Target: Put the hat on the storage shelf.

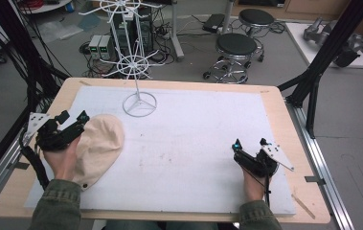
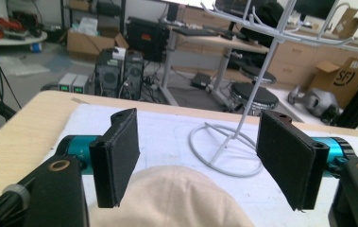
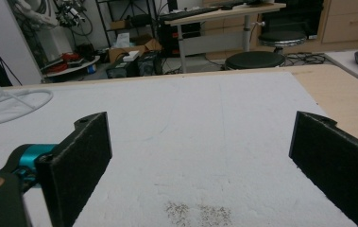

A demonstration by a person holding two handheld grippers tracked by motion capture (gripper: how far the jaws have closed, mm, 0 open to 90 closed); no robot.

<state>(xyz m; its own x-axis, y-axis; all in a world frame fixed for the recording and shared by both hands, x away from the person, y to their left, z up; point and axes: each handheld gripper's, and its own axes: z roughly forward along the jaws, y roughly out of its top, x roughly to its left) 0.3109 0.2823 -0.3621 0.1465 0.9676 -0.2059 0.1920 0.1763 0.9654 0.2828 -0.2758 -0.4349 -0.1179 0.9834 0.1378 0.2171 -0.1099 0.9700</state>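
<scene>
Landmark: the white wire rack (image 1: 138, 62), standing on its ring base at the far centre of the white mat (image 1: 193, 143). All positions below are referenced to this rack.

Cream cap (image 1: 97, 146): lies flat on the mat, nearer the person than the rack base and to its left. It is near the base but not touching it. A small dark eyelet shows at its near edge.

Left gripper (image 1: 72, 117): held at the far-left edge of the cap, to the left of the rack base and nearer the person. The jaws are spread apart. In the left gripper view the left gripper (image 2: 205, 156) points toward the rack, the crown of the cap (image 2: 172, 196) sits low between the two pads, and neither pad presses on it. State: released, nothing gripped.

Left hand (image 1: 64, 160): rests beside the cap on its left side, behind the gripper body.

Right gripper (image 1: 250, 143): set well to the right of the rack base and nearer the person, over bare mat, well apart from the cap. In the right gripper view the right gripper (image 3: 200, 161) has its pads wide apart with only mat between them. State: released, nothing gripped.

Rack in the gripper views: the ring base (image 2: 221, 151) lies just beyond the cap in the left gripper view; an arc of the base (image 3: 11, 106) appears at the left edge of the right gripper view.

Table (image 1: 284, 124): light wood border surrounding the mat on all sides.

Stools (image 1: 236, 48): two black round stools on the floor beyond the table, to the right of the rack.
</scene>
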